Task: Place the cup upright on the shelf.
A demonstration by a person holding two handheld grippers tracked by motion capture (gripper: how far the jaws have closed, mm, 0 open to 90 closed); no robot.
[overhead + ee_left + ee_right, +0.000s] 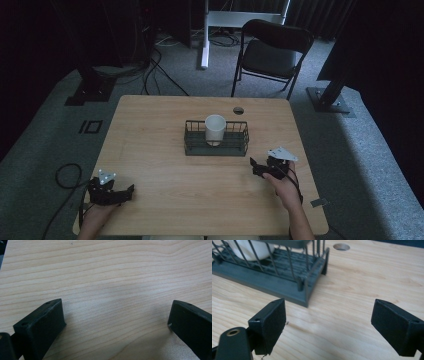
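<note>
A white cup [215, 129] stands upright inside a dark wire basket [192, 144] at the middle of the wooden table [150, 125]. My right gripper [256, 166] rests near the table's right side, open, a short way right of the basket and apart from it. In the right gripper view the gripper [328, 322] has bare wood between its jaws, with the basket's corner [308, 290] and the cup [249, 250] ahead at upper left. My left gripper [131, 190] lies near the front left edge, open. In the left gripper view the gripper [115, 322] has only wood grain between its jaws.
A round cable hole [238, 110] sits in the table behind the basket. A black folding chair [272, 52] and a white desk leg [204, 35] stand beyond the table. Cables [65, 175] lie on the grey floor at left.
</note>
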